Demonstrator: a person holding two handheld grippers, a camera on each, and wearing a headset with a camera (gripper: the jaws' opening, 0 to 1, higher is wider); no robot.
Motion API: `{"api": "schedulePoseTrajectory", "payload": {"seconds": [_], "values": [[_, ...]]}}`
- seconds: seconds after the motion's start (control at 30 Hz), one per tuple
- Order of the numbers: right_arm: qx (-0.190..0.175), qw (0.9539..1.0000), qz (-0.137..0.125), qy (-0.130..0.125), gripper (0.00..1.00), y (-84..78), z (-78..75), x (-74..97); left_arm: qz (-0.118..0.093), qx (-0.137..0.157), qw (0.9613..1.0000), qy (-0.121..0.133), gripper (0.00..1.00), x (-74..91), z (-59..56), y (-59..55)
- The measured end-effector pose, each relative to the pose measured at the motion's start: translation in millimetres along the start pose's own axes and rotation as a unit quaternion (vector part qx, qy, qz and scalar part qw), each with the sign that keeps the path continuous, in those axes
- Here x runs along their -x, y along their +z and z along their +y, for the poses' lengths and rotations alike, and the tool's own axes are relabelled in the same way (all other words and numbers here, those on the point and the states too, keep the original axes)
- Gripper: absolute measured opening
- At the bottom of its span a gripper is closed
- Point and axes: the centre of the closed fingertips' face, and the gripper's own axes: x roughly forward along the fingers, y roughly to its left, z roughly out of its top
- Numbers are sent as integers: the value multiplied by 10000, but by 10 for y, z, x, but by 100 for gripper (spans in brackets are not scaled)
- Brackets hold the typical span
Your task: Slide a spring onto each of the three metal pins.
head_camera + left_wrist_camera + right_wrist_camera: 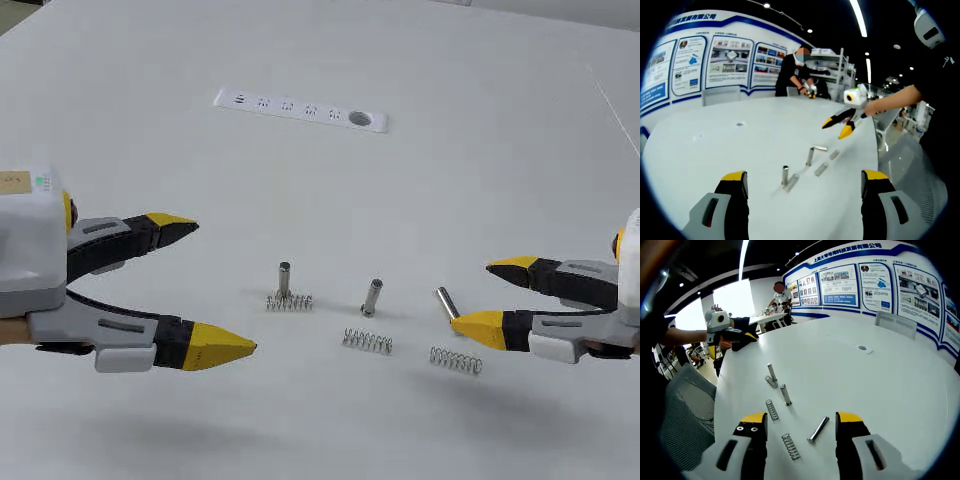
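On the white table (420, 200) two metal pins stand upright, the left pin (284, 279) and the middle pin (372, 296); a third pin (446, 302) lies on its side. Three springs lie flat: one (289, 302) at the left pin's base, one (367, 341) in front of the middle pin, one (455, 360) at the right. My left gripper (226, 288) hovers open to the left of them, empty. My right gripper (492, 297) is open just right of the lying pin (818, 429), which rests between its fingertips' line in the right gripper view.
A white power strip (300, 109) lies at the back of the table. The table's right edge (612, 105) runs along the far right. A person (795, 67) works at another table in the background, and a grey mesh chair (682, 420) stands beside the table.
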Motion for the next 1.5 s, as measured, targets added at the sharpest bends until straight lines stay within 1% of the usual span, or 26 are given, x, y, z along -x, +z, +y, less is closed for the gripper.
{"api": "schedulePoseTrajectory", "payload": {"seconds": [0.13,0.23,0.3,0.33,0.37,0.4,0.47,0.57,0.77,0.8,0.87,0.93,0.97,1.0,1.03,1.1,1.17,1.2,1.33,1.37,1.43,1.47,1.5], "values": [[3,10000,40,-55,53,-16,-36,-44,20,10,10000,28,96,14,32,-17],[-23,9998,149,-155,51,-51,-73,-82,23,35,10000,55,95,16,62,-20],[-169,9994,201,-228,49,-74,-105,-113,-3,55,10000,63,95,11,69,-9],[-329,9990,172,-266,48,-67,-113,-125,-22,70,10000,54,95,6,65,-2],[-484,9983,58,-312,46,-28,-126,-147,-37,90,9999,54,96,0,64,3],[-415,9986,72,-309,46,-29,-132,-159,-27,99,9999,53,96,-5,64,0],[-494,9981,82,-361,45,-29,-155,-201,29,62,10000,39,96,-16,59,-22],[-521,9979,98,-366,44,-33,-176,-255,71,43,10000,2,96,-20,45,-37],[-560,9970,332,-418,40,-141,-255,-345,81,51,10000,-20,96,-1,56,-38],[-604,9960,405,-513,39,-173,-291,-359,66,48,10000,-4,96,8,66,-30],[-610,9953,459,-603,35,-203,-333,-389,39,71,10000,22,96,21,82,-21],[-830,9930,511,-671,32,-237,-360,-419,41,83,9999,40,96,27,92,-28],[-1170,9884,575,-780,32,-273,-380,-436,47,88,9999,49,96,29,95,-35],[-1357,9856,560,-834,31,-273,-391,-454,53,90,9999,54,96,28,96,-44],[-1231,9876,510,-834,30,-252,-409,-482,60,95,9999,65,96,27,96,-55],[-1130,9862,687,-1001,29,-311,-441,-498,62,109,9999,63,96,27,92,-67],[-1177,9853,770,-966,28,-353,-421,-533,59,119,9999,69,96,33,79,-70],[-1239,9839,843,-970,28,-384,-414,-540,59,121,9999,65,96,36,75,-75],[-1191,9840,877,-991,27,-412,-432,-543,38,149,9998,83,96,58,85,-81],[-1227,9830,902,-1023,26,-423,-434,-543,31,163,9998,104,96,66,96,-81],[-1234,9828,905,-1033,25,-428,-443,-551,40,155,9998,141,96,75,114,-87],[-1219,9820,917,-1116,23,-429,-472,-551,25,162,9997,160,96,79,122,-83],[-1200,9817,940,-1144,22,-430,-476,-551,11,174,9997,169,96,82,125,-79]]}}
